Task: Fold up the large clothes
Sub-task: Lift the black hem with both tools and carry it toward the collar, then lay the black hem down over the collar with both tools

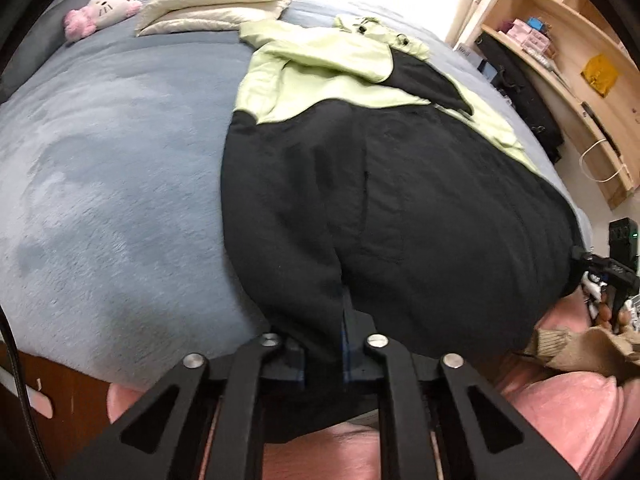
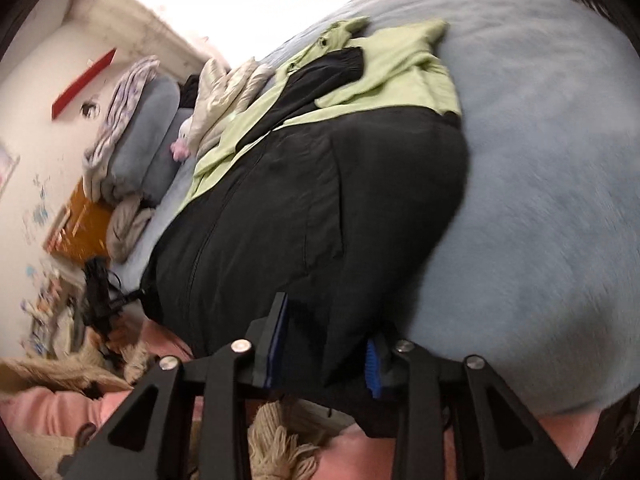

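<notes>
Now the black and light green jacket lies flat on the grey-blue fleece bed cover, its hem at the 6 o'clock edge. The left tool is closed tight on that hem. The right tool stands partly open with hem fabric between its pads. Free cover lies at 9 o'clock in the left view; only there a wooden shelf shows at 2 o'clock.
</notes>
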`<state>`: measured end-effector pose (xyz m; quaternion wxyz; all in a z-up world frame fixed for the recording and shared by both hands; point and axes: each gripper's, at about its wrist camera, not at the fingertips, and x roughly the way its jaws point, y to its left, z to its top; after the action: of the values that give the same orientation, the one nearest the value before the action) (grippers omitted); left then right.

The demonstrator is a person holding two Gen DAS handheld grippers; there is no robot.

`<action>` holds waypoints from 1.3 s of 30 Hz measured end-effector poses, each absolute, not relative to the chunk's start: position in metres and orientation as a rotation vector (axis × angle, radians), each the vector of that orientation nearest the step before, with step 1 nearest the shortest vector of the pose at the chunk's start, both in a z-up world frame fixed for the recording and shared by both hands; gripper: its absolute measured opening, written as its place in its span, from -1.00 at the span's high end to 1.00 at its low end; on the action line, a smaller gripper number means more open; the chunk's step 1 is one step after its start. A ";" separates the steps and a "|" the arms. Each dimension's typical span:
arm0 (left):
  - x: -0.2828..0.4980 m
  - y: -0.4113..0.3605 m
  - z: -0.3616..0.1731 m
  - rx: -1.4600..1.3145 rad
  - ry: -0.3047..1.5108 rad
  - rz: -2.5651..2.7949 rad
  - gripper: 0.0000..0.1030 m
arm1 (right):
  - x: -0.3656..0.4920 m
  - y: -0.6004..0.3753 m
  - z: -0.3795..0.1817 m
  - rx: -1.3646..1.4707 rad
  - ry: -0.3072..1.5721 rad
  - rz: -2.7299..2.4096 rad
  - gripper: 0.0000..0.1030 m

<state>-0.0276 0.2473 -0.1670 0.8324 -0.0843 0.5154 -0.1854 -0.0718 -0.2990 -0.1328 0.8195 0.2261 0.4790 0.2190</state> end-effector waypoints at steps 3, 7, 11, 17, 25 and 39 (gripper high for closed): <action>-0.026 0.244 -0.154 -0.274 1.049 -0.471 0.88 | -0.070 -0.302 -0.128 0.509 1.002 0.476 0.78; -0.014 0.238 -0.125 -0.462 0.914 -0.556 0.90 | -0.067 -0.306 -0.108 0.589 0.920 0.530 0.88; 0.010 0.236 -0.091 -0.667 0.744 -0.595 0.90 | -0.049 -0.306 -0.070 0.645 0.795 0.591 0.91; 0.085 0.236 -0.040 -0.752 0.599 -0.510 0.90 | 0.015 -0.321 -0.006 0.750 0.608 0.581 0.92; 0.249 0.270 -0.042 -0.819 0.696 -0.145 0.74 | 0.175 -0.366 -0.002 0.910 0.591 0.294 0.86; 0.365 0.250 -0.149 -0.339 0.977 0.035 -0.03 | 0.291 -0.408 -0.116 0.776 0.883 0.024 -0.13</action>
<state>0.3647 0.2501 -0.1493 0.8691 -0.1619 0.4672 0.0167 0.2906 -0.4082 -0.1158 0.8321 0.3659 0.4166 0.0113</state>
